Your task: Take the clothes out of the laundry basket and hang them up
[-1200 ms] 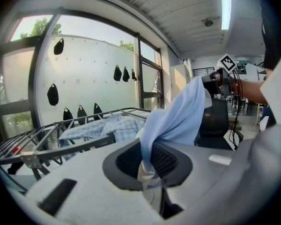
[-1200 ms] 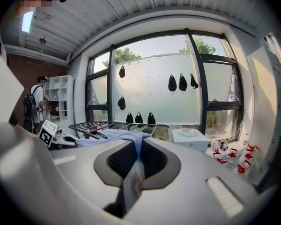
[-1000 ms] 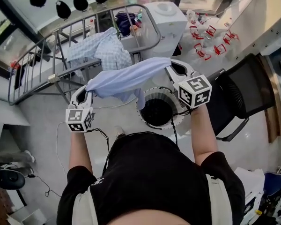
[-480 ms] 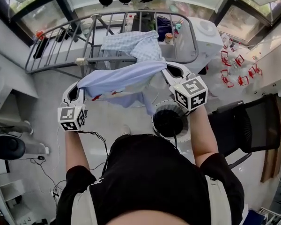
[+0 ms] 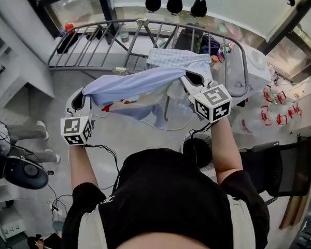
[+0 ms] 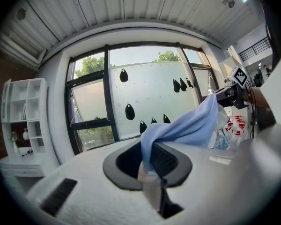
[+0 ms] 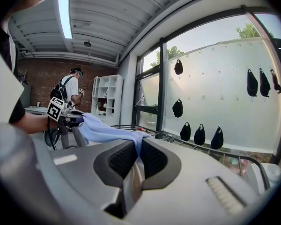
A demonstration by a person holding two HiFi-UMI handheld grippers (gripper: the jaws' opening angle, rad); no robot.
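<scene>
- Blue shirt (image 5: pixel 129 84): held in the air, stretched from one gripper to the other. Loose folds hang below its middle, and it sits just in front of the drying rack's near rail.
- Left gripper (image 5: pixel 84 96): jaws pressed together on the shirt's left end. The cloth rises from between the pads and runs off toward the other gripper.
- Right gripper (image 5: pixel 189 78): jaws pinching the shirt's right end in the same way.
- Drying rack (image 5: pixel 88 67): grey metal bars, just beyond both grippers.
- Checked shirt (image 5: pixel 179 60): draped over the rack, behind the blue shirt.
- Laundry basket (image 5: pixel 197 150): probably the dark round shape by the right forearm, mostly hidden.
</scene>
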